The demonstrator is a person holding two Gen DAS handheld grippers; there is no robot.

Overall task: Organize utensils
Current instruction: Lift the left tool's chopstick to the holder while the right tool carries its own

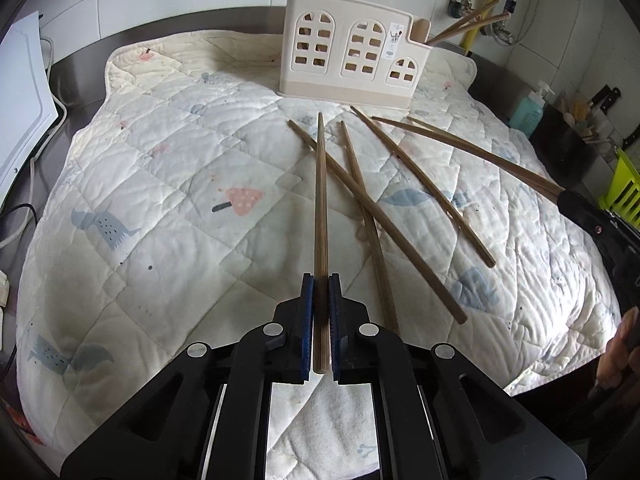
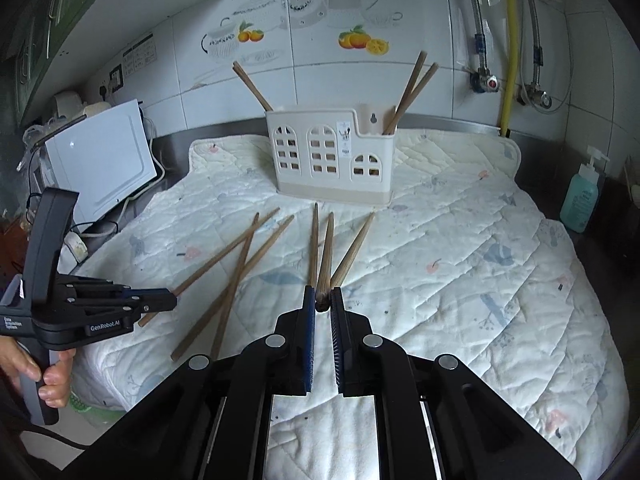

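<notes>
A cream utensil holder with arched window holes stands at the back of the quilted mat, with chopsticks standing in its left and right ends. My left gripper is shut on one wooden chopstick that points toward the holder. Three loose chopsticks lie on the mat to its right. My right gripper is shut on the ends of a bundle of chopsticks that fan out toward the holder. The left gripper also shows in the right wrist view, at the left, with loose chopsticks beside it.
The quilted mat covers a steel counter. A white appliance with cables stands at the left. A teal soap pump bottle stands at the right. Pipes and valves run down the tiled wall behind.
</notes>
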